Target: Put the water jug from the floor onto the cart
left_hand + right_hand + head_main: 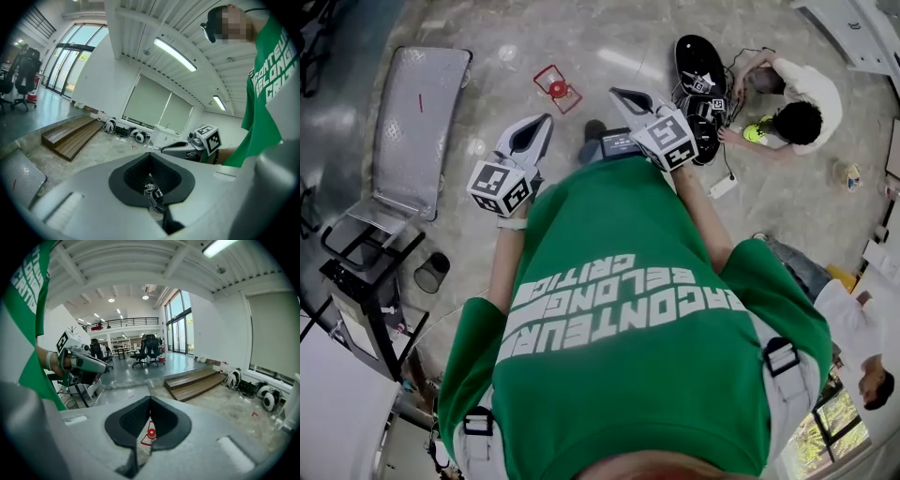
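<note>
**Inspector:** State of the tongs?

**Assistant:** The left gripper [544, 120] and the right gripper [615, 93] are both clenched, with nothing between the jaws. Each gripper view shows the pads meeting and only a notch of floor [619, 52] beyond them.

**Inspector:** Position of the task's thing?

**Assistant:** The water jug [556, 89] stands on the floor ahead of both tips and apart from them. It appears upright, with its red cap facing the head camera, so I judge its long axis to be vertical. It lies between the two tongs' lines. In the head view the left tip sits nearer, but the right gripper is the one aimed at it.

**Inspector:** Evidence for that?

**Assistant:** The right gripper view frames the red cap squarely in its notch. The left gripper view shows no jug, only small gear I cannot identify.

**Inspector:** And the destination?

**Assistant:** The cart [422, 112] has a bare grey deck and lies to the jug's left, apart from it. Only the head view shows the jug and the whole deck together (it also shows a crouching person [792, 103] off to the right).
</note>
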A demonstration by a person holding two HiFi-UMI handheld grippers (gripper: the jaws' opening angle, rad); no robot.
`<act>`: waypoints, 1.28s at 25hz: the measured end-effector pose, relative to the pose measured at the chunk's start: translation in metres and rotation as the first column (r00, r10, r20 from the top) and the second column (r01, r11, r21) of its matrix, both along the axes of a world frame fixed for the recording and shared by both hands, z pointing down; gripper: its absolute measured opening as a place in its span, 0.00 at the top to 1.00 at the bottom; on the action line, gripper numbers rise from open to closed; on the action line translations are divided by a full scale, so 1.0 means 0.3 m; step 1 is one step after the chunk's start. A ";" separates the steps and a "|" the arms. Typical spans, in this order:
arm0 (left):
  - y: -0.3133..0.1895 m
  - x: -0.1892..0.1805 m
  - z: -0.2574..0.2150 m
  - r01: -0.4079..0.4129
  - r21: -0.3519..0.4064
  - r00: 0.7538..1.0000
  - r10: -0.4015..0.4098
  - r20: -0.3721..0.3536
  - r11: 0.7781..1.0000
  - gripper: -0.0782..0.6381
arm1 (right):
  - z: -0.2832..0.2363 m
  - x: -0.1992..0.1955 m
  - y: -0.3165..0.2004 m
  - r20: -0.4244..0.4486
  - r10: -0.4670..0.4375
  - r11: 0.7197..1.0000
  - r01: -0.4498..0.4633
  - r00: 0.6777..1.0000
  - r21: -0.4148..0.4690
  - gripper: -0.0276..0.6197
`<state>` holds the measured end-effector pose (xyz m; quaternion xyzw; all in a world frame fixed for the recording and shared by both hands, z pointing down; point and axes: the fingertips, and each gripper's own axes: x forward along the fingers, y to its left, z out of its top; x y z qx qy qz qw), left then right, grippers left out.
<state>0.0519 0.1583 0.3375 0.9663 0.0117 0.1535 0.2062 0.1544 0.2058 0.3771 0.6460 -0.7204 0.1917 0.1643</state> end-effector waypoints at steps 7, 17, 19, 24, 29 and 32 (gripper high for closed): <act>-0.002 0.084 -0.014 0.027 0.027 1.000 -0.027 0.010 0.999 0.87 | 0.007 0.118 -0.012 -0.001 -0.007 1.000 0.007 1.000 0.014 0.97; -0.003 0.139 0.003 0.025 0.060 0.999 -0.027 0.027 0.998 0.87 | 0.020 0.121 -0.049 0.008 -0.069 0.997 0.069 0.998 0.020 0.97; -0.009 0.151 0.016 0.024 0.065 0.999 -0.026 0.026 0.998 0.87 | 0.026 0.109 -0.059 0.006 -0.091 0.996 0.091 0.996 0.016 0.97; -0.029 0.171 0.029 0.035 0.066 0.999 -0.036 0.017 0.997 0.87 | 0.031 0.094 -0.076 -0.018 -0.139 0.990 0.139 0.990 -0.002 0.97; -0.044 0.176 0.050 0.035 0.051 0.999 -0.036 0.019 0.998 0.87 | 0.052 0.060 -0.091 -0.057 -0.221 0.975 0.219 0.974 -0.041 0.97; -0.051 0.174 0.061 0.037 0.041 0.999 -0.038 0.022 0.999 0.87 | 0.056 0.035 -0.112 -0.084 -0.287 0.957 0.282 0.954 -0.058 0.97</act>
